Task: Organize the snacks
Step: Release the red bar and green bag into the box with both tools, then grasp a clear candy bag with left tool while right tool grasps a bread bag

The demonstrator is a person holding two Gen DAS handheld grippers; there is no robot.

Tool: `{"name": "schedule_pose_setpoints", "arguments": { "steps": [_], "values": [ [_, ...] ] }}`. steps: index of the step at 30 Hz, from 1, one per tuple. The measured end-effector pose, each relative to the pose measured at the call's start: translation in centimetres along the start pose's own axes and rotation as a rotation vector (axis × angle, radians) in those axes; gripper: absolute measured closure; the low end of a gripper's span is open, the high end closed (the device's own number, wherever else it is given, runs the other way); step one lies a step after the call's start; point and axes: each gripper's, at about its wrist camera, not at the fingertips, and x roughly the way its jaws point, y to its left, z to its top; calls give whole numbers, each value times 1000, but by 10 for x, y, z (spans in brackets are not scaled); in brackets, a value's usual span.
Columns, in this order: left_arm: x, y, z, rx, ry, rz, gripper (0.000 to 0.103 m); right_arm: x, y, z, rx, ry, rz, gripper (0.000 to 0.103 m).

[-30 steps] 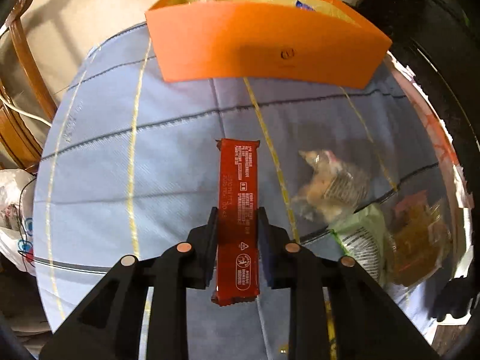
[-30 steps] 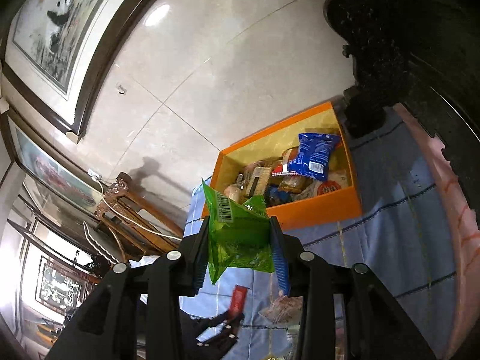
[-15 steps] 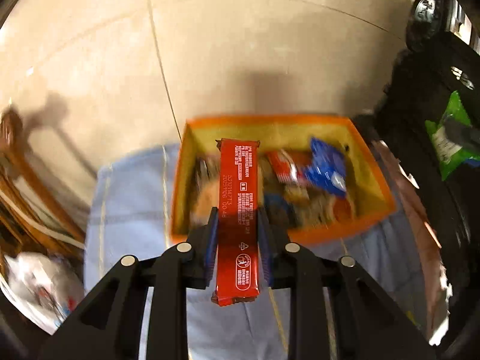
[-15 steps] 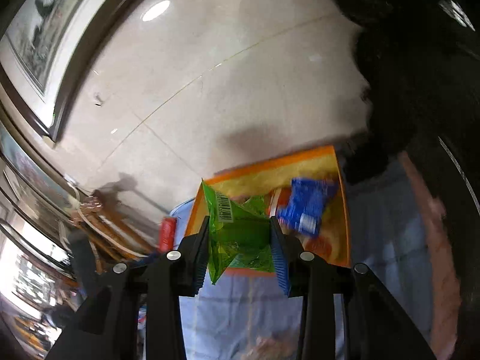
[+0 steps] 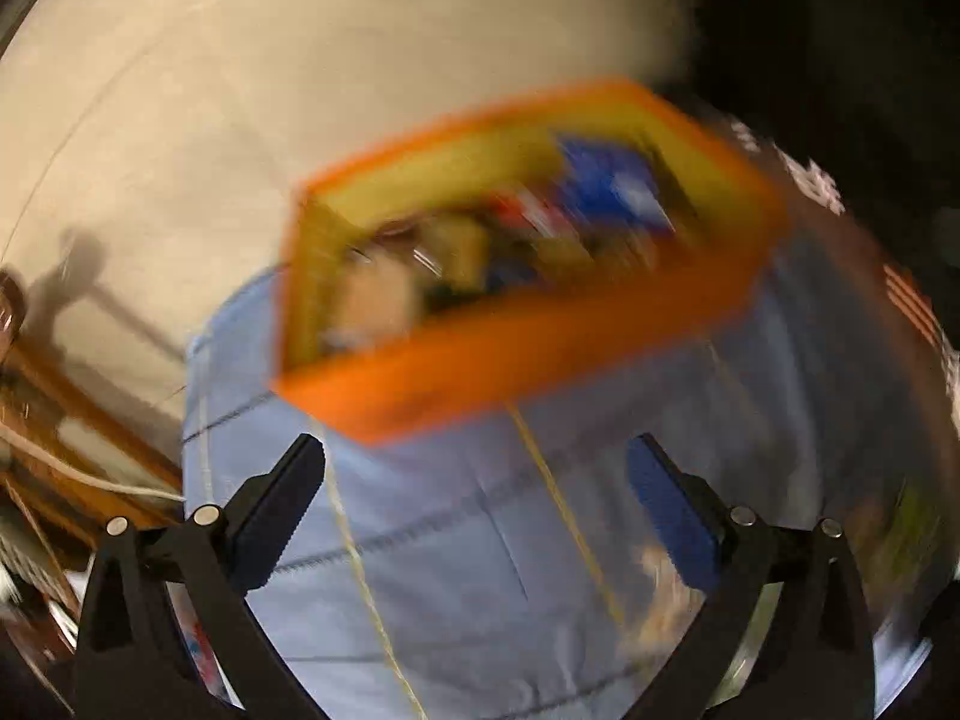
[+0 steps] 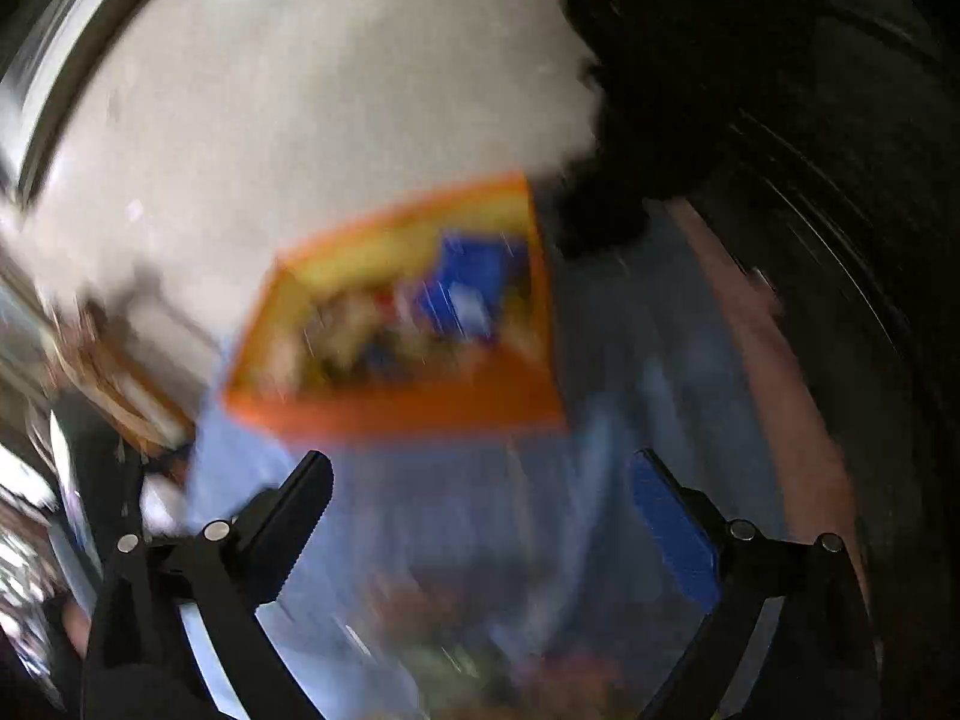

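Both the left gripper (image 5: pixel 477 501) and right gripper (image 6: pixel 480 510) hang spread wide and empty above the blue-clothed counter (image 5: pixel 480 540), facing the blurred orange box (image 5: pixel 528 324) of snacks

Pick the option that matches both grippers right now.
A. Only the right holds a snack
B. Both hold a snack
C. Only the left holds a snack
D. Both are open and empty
D: the left gripper and the right gripper both show their jaws spread wide with only blue cloth between them, and the orange box lies ahead.
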Motion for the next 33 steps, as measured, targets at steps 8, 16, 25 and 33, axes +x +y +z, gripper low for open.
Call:
{"name": "schedule_pose_setpoints", "arguments": {
  "steps": [8, 16, 25, 33],
  "values": [
    [43, -74, -51, 186, 10, -85, 4, 27, 11, -157, -110, 173, -119, 4],
    [66, -84, -51, 55, 83, -227, 33, 55, 33, -193, -181, 107, -233, 18],
    [62, -69, -61, -161, 225, -434, 74, 21, -1, -179, 67, 149, -122, 59],
    [27, -51, -71, -175, 152, -428, 77, 0, -3, -174, 102, 119, -48, 77]
  ]
}}
